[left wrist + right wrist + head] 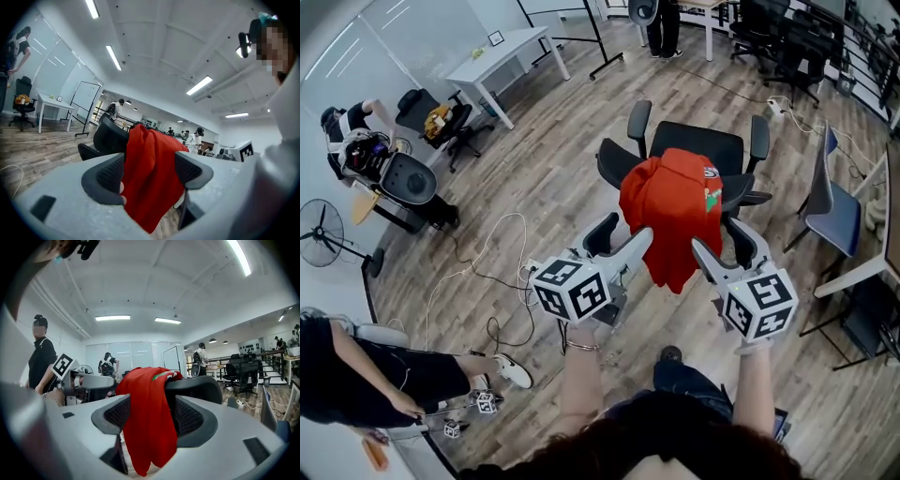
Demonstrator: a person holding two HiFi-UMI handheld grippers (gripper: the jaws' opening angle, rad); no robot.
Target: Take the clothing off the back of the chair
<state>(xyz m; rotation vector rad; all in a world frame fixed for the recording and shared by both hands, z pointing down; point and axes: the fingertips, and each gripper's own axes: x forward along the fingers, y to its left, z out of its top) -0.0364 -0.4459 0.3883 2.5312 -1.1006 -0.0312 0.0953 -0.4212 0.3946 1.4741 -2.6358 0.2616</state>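
Observation:
A red garment (670, 216) hangs over the back of a black office chair (614, 169) in the middle of the head view. My left gripper (639, 242) is at the cloth's lower left edge and my right gripper (703, 251) at its lower right edge, both pointing at the chair. In the left gripper view the jaws (147, 176) stand wide apart with the red garment (150, 159) showing between them and the chair back (105, 136) behind. The right gripper (150, 416) also stands wide, the garment (147, 394) hanging in its gap. No pad visibly presses the cloth.
A blue chair (830, 202) stands at the right beside a desk edge. Cables (497, 272) trail over the wooden floor on the left. A fan (319, 232), a white table (506, 52) and more black chairs (787, 37) stand farther off. A person (366, 370) sits at lower left.

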